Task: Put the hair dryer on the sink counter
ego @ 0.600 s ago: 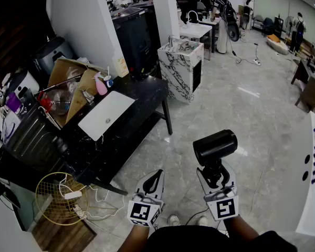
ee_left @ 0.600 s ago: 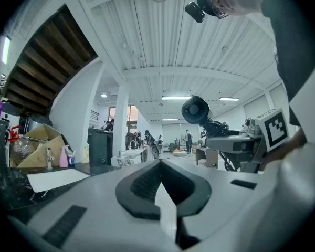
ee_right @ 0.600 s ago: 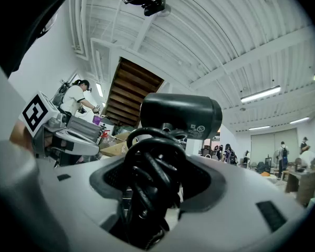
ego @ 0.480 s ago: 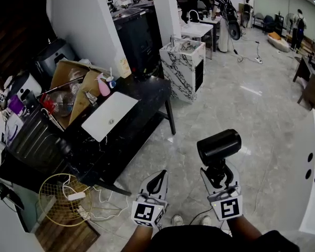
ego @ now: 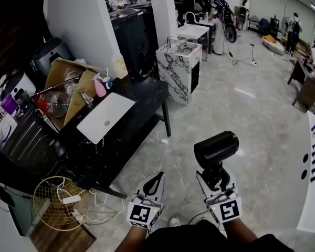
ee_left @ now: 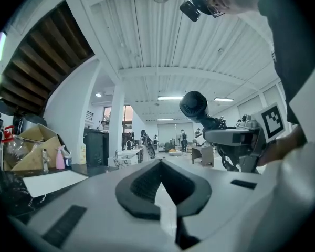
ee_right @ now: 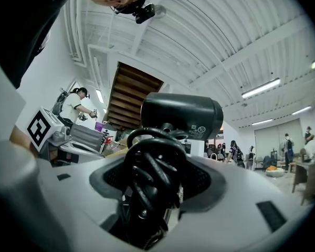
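Grey tiled hall floor [ego: 241, 114]; black sink counter [ego: 142, 96] with white basin [ego: 106, 117] at ten o'clock. Black hair dryer [ego: 216, 148] at five o'clock, over the floor, well apart from the counter. Its handle, apparently cord-wrapped, is clamped in the wide-set jaws of the right gripper [ego: 214, 176]; left gripper [ego: 155, 181] jaws together, empty.

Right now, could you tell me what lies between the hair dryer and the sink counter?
In the head view, floor tiles, bare but for one pale scrap, separate the hair dryer from the sink counter.
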Available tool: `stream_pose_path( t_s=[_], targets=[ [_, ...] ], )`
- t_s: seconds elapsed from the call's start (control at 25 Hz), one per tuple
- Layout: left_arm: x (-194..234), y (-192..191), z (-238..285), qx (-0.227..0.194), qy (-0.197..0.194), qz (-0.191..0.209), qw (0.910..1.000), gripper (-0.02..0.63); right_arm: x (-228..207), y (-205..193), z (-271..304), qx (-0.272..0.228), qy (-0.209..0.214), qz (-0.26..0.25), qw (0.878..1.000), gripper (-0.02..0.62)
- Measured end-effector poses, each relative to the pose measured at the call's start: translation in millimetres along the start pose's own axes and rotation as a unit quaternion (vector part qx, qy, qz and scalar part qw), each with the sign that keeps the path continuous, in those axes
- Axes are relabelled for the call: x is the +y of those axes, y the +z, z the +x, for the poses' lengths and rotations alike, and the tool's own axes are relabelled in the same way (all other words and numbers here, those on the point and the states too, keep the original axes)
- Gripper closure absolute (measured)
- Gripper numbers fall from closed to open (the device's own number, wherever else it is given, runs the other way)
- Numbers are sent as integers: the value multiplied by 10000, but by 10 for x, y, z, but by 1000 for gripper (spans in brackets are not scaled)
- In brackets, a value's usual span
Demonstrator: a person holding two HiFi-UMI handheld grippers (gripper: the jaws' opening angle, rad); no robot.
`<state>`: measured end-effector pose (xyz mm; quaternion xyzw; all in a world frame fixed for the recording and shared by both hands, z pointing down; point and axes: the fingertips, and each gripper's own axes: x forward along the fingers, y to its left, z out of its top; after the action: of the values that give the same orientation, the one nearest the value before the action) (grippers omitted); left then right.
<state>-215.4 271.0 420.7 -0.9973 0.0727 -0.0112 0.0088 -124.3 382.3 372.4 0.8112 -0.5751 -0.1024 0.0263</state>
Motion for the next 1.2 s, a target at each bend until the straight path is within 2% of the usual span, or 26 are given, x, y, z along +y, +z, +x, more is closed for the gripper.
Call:
stream_pose_path(
  t_s=[0.24,0.4,0.64,0.88,1.2],
  targets=[
    [228,-100,206,45,12,-74,10000,609,-32,48,281,-90,72,-1,9999,322],
    [351,-132,430,14,12,-131,9999,609,-152,-67,529,-78,103,-7,9999,322],
    [659,-18,942,-148,256,-118,9995,609,-530,-224,1062,-71,287,-67,9995,322],
    [931,82,1475,-195,622,-215,9976,609,-948,-287,1521,-80,523,177,9984,322],
    [1102,293,2181,-339,703,-223,9967,609,-1357,-455,2009,-92,899,370,9952,322]
  ],
)
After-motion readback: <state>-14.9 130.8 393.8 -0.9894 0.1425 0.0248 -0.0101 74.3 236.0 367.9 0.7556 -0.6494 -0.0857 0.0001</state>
